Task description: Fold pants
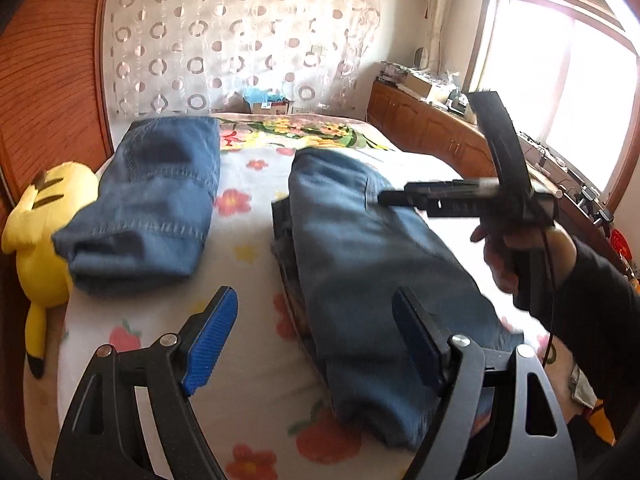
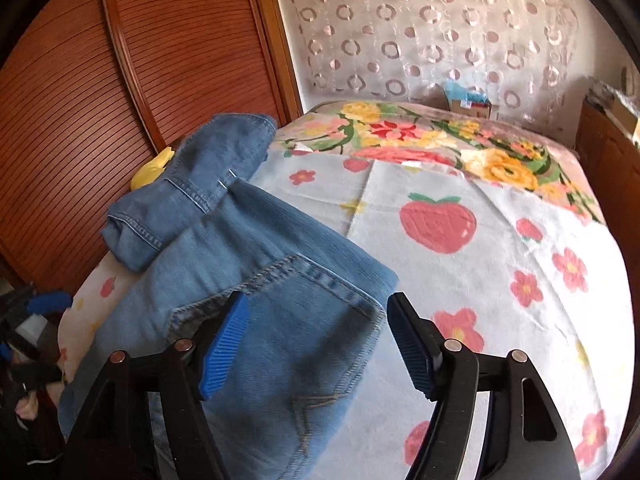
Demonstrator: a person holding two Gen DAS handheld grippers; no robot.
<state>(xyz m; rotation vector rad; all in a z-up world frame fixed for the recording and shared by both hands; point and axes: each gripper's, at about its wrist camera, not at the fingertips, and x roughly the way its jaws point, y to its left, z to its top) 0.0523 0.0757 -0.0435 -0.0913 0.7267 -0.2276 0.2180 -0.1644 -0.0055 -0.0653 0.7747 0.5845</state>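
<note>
**Here, folded jeans lie under both of your open grippers**

Directly ahead of you, the jeans (image 1: 360, 248) lie on the bed (image 1: 248, 216), a long blue bundle running away from you toward the far wall. Your left gripper (image 1: 316, 340) hovers over the near end, its fingers (image 1: 210, 340) spread wide and holding nothing. Your right gripper (image 2: 318, 344) sits over the denim's right-hand edge, its fingers (image 2: 224, 344) also apart and not pinching the cloth. Both hands look about equally near. A second folded pair (image 1: 152, 196) rests to the left, well apart, beside a yellow plush toy (image 1: 40, 240). No containers sit near the jeans.
</note>
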